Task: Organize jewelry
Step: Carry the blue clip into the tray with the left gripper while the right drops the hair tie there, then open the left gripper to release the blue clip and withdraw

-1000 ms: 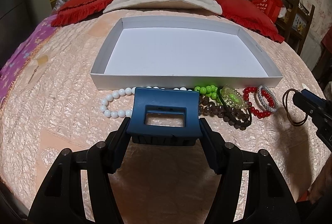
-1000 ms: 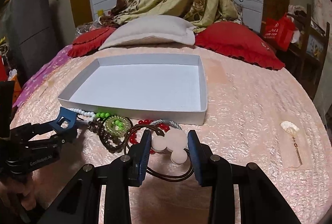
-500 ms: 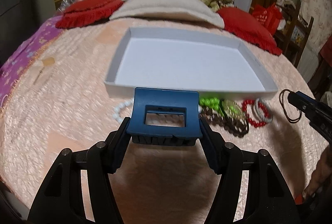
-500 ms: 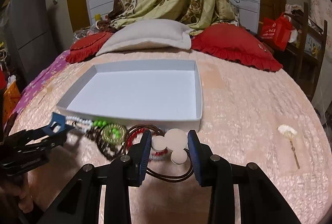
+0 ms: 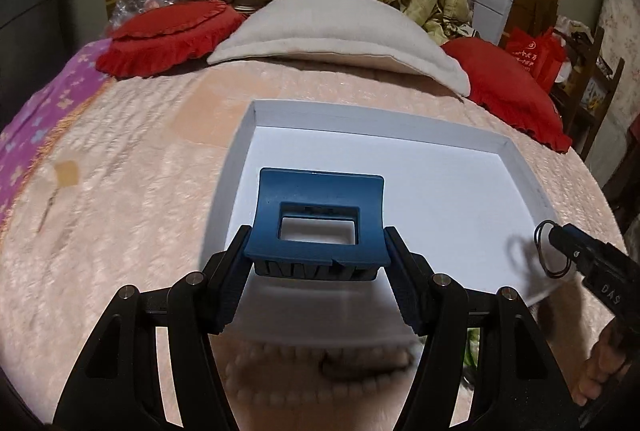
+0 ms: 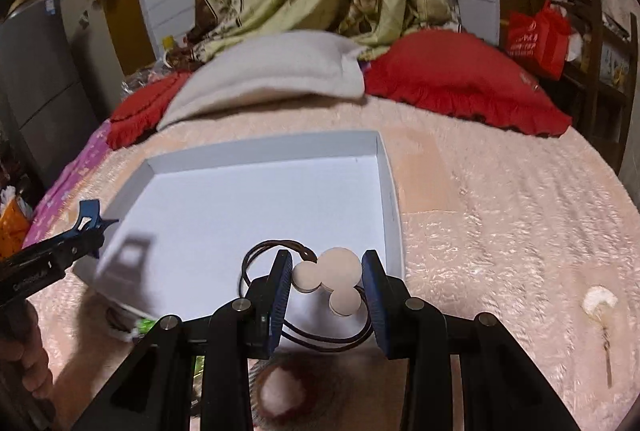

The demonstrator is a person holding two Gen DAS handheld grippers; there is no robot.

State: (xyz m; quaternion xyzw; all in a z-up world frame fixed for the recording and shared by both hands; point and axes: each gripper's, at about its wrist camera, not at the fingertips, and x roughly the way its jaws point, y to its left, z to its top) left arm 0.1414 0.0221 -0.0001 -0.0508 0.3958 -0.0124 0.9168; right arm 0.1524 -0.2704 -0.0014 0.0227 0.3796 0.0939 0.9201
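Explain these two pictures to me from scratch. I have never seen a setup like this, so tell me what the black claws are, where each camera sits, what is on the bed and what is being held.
There is no robot here. A person holds a two-finger hand-held gripper in each hand, and each carries a wide-angle camera looking along its fingers.

The left wrist view shows the left gripper clamped on a blue hair claw clip. The right wrist view shows the right gripper closed on a dark hair tie with pale round discs.

Both hang over an empty shallow white box lying on a peach bedspread. Blurred beads show at the bottom of both views. A small pale hair pin lies to the right. Red cushions and a beige pillow sit behind.
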